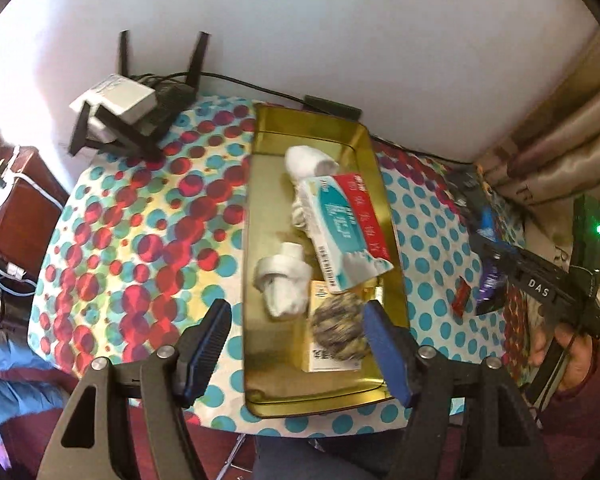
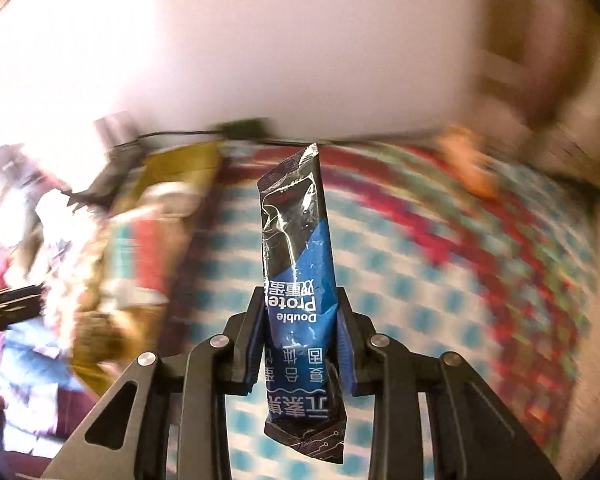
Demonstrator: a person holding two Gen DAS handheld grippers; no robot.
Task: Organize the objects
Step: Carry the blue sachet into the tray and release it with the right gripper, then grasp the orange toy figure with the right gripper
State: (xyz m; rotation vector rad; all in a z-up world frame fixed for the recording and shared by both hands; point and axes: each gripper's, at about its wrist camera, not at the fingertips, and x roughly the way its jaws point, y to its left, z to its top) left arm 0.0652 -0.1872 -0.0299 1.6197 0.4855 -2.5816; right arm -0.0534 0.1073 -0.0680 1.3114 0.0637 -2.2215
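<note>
The left gripper [image 1: 296, 344] hangs wide open and empty over the near end of the gold tin tray [image 1: 394, 280]. In the tray lie two white rolled socks [image 1: 282, 284], a teal and red box [image 1: 342, 228], a speckled ball [image 1: 340, 326] and a yellow box [image 1: 320, 356]. The right gripper [image 2: 302, 340] is squeezed onto a blue and black protein packet [image 2: 296, 240], held up above the dotted tablecloth [image 2: 420, 280], to the right of the tray.

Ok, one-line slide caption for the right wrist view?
Right gripper shut on a blue-and-black protein bar wrapper, held above the dotted tablecloth, background motion-blurred.
</note>
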